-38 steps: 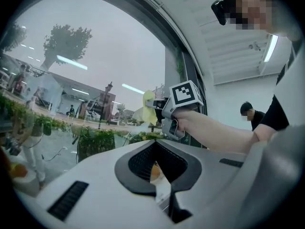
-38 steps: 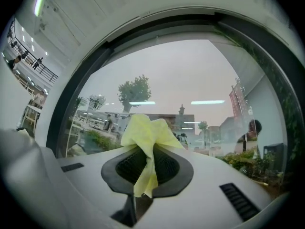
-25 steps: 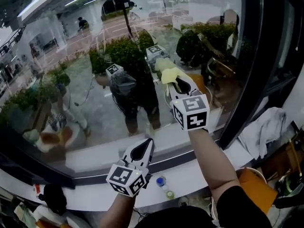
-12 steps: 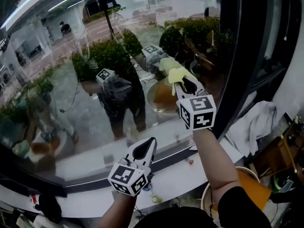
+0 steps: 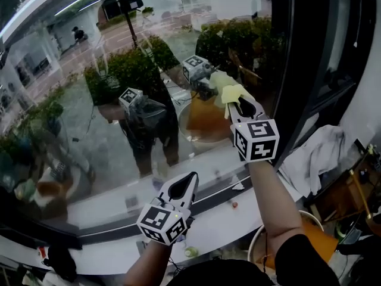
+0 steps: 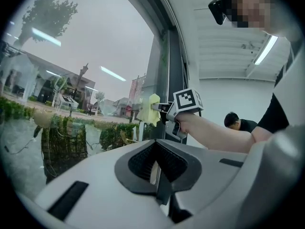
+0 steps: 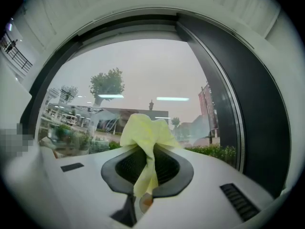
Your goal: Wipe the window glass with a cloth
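Cloth [image 5: 228, 92], yellow: pinched between the jaws of the right gripper [image 5: 237, 102], which are closed on it. Its bunched end sticks out past the jaw tips, at the window glass [image 5: 119, 118] near the right edge. Left gripper [image 5: 187, 183]: jaws together, nothing between them, near the glass's bottom edge.

Crumpled white fabric [image 5: 315, 157] at right, white sill [image 5: 220, 224], small red bit [image 5: 234, 205]
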`<state>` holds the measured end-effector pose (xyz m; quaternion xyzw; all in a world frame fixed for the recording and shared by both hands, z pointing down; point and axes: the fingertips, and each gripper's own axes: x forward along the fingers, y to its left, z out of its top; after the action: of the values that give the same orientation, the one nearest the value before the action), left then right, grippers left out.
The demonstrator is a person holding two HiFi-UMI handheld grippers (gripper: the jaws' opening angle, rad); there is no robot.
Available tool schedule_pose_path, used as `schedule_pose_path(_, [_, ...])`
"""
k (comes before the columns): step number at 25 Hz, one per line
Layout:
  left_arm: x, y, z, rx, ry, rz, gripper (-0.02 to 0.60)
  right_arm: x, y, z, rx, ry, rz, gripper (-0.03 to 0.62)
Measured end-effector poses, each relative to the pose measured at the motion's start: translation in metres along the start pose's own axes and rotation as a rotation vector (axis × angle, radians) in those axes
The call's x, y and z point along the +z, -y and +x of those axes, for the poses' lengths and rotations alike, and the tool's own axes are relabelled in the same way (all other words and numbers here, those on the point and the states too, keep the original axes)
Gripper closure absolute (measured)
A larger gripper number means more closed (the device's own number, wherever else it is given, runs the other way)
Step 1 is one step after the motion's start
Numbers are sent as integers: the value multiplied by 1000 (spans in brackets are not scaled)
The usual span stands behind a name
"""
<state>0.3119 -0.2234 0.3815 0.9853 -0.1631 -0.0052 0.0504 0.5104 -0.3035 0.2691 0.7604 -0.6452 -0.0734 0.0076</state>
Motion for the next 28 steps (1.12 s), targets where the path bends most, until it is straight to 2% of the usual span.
schedule_pose_path(15, [3, 13, -4, 31, 10, 7, 574, -4, 21, -11, -16, -5, 8, 540])
schedule_pose_path(22, [1, 4, -26, 123, 0, 20, 574, -15, 38, -14, -20, -14, 34, 540])
schedule_pose_path(28, [8, -20, -80, 233, -4, 34, 574, -16, -12, -22, 71, -2, 40, 539])
